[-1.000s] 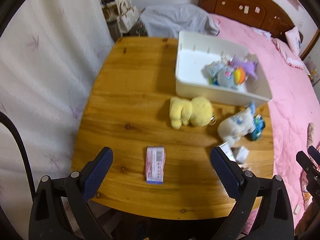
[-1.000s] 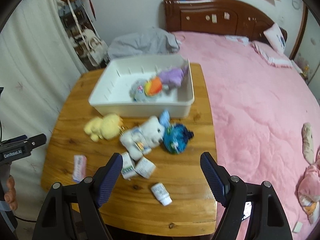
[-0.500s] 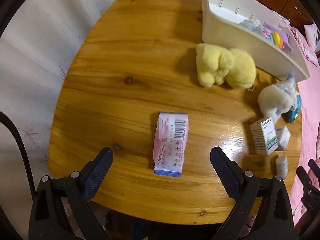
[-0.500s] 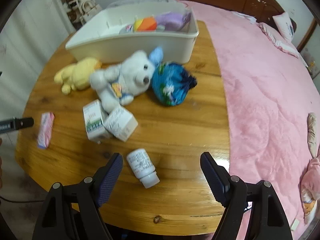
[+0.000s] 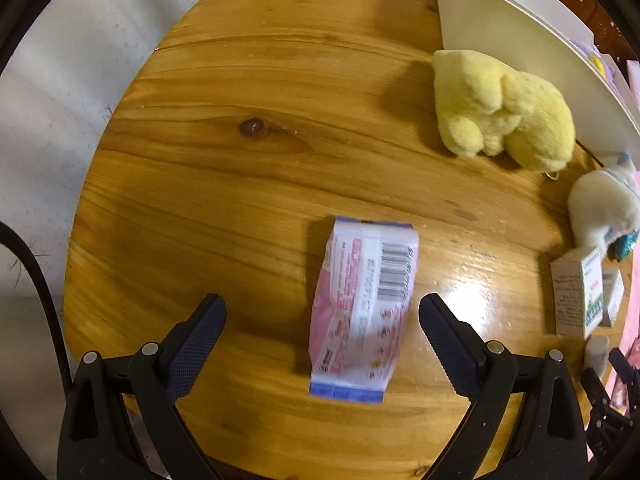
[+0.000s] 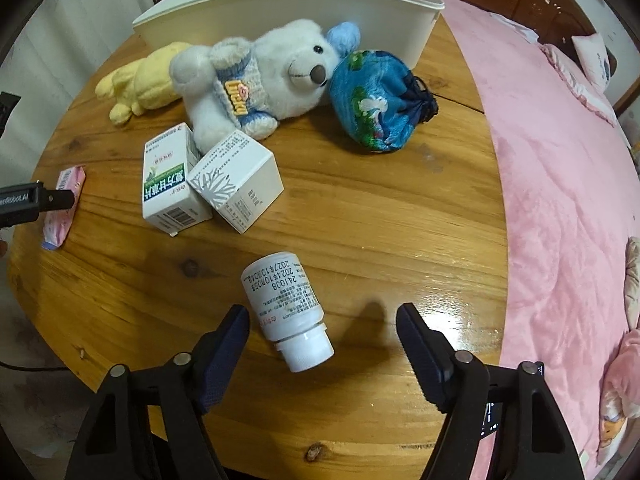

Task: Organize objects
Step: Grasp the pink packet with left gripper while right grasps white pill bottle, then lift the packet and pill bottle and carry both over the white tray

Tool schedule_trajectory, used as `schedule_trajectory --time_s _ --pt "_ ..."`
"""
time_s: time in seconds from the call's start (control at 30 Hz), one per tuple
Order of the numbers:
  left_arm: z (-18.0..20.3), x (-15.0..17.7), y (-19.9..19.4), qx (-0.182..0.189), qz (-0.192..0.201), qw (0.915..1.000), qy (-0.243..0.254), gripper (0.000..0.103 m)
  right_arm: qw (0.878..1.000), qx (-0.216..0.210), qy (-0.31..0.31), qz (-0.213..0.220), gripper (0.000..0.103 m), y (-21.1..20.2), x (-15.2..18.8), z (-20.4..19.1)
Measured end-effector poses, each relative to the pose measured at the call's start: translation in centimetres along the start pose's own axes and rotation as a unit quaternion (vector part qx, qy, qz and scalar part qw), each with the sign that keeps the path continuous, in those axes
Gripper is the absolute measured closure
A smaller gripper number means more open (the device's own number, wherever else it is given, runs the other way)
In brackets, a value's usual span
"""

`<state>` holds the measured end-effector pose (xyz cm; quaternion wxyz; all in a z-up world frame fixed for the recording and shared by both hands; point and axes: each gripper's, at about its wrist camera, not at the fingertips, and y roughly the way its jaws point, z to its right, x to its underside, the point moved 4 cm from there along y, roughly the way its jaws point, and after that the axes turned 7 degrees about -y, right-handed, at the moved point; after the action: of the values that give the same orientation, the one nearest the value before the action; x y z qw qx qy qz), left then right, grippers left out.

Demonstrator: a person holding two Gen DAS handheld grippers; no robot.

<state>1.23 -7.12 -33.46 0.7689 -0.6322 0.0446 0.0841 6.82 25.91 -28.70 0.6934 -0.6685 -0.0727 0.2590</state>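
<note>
My left gripper (image 5: 322, 312) is open, just above the wooden table (image 5: 248, 184), with a pink tissue pack (image 5: 362, 308) lying between its fingers. My right gripper (image 6: 322, 322) is open around a white pill bottle (image 6: 286, 308) lying on its side. Two white medicine boxes (image 6: 208, 178) lie beyond it. A white teddy bear (image 6: 256, 80), a yellow plush (image 5: 500, 112) and a blue drawstring pouch (image 6: 376, 100) lie in front of a white bin (image 6: 280, 16) that holds colourful plush toys.
A bed with a pink cover (image 6: 560, 184) borders the table on the right. A white curtain (image 5: 52, 92) hangs to the left of the table. The table's near edge lies just under both grippers.
Both grippers have moved down and forward toward the table. The tissue pack now lies between the left fingers and the pill bottle between the right fingers. Nothing has been gripped.
</note>
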Motion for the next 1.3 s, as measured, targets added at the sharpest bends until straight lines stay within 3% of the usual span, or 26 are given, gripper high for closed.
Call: schedule_trajectory --time_s 0.33,0.47,0.57,0.67,0.73,0.8,1.1,1.3 --pt "0.3 0.5 0.8 0.012 -0.008 0.9998 -0.014 0.005 1.000 -0.005 -0.003 0.005 0.043 0.4 0.6 -0.5" --pt "0.5 1.1 0.4 0.014 -0.001 0.9999 -0.010 0.009 1.000 -0.010 -0.013 0.015 0.059 0.1 0.7 -1.2" --pt "0.9 1.6 -0.2 0.016 0.007 0.9998 -0.004 0.020 1.000 -0.013 -0.020 0.020 0.071 -0.2 0.9 -1.6" --pt "1.5 2.0 -0.8 0.017 0.011 0.9998 -0.001 0.034 0.999 -0.015 -0.019 0.020 0.071 -0.4 0.8 -1.7" --pt "1.9 2.2 -1.1 0.019 0.013 0.9997 0.002 0.049 0.999 -0.018 -0.018 0.020 0.071 -0.5 0.9 -1.7" --pt "2.3 2.5 -1.3 0.019 0.012 0.9997 0.007 0.053 0.999 -0.027 -0.011 0.018 0.071 -0.6 1.0 -1.7" --pt "2.8 3.7 -2.2 0.030 0.002 0.9994 -0.016 0.059 0.998 -0.047 0.002 0.030 0.071 -2.2 1.0 -1.6" --pt "3.8 3.9 -4.4 0.038 0.019 0.9990 -0.016 0.059 0.997 -0.060 0.005 0.051 0.071 -4.3 0.0 -1.8"
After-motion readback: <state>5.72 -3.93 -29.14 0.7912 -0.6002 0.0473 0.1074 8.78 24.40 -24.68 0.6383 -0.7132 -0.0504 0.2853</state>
